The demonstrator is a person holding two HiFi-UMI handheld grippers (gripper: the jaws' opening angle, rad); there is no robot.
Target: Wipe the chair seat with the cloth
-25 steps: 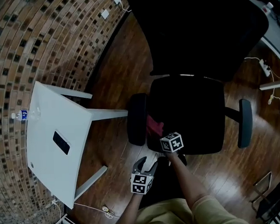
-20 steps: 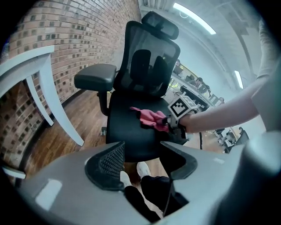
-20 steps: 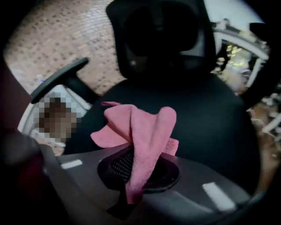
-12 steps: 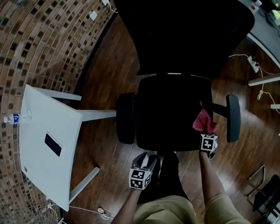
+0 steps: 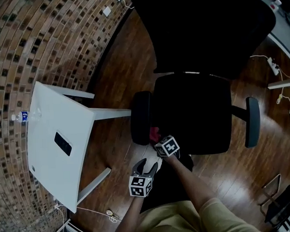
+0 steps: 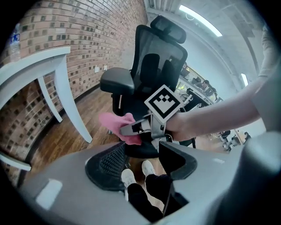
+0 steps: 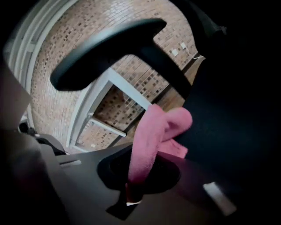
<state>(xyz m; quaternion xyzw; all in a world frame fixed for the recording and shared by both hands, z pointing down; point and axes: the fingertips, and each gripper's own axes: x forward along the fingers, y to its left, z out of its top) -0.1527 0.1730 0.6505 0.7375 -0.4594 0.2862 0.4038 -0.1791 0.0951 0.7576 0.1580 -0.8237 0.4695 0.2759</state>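
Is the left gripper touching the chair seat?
Apart. Head view: the left gripper sits short of the chair seat, with wooden floor showing between them; its jaws stand open.

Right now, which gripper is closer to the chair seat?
Right. The right gripper holds the pink cloth at the front corner of the chair seat, beside the armrest. The left gripper hangs open off the seat, over the wooden floor.
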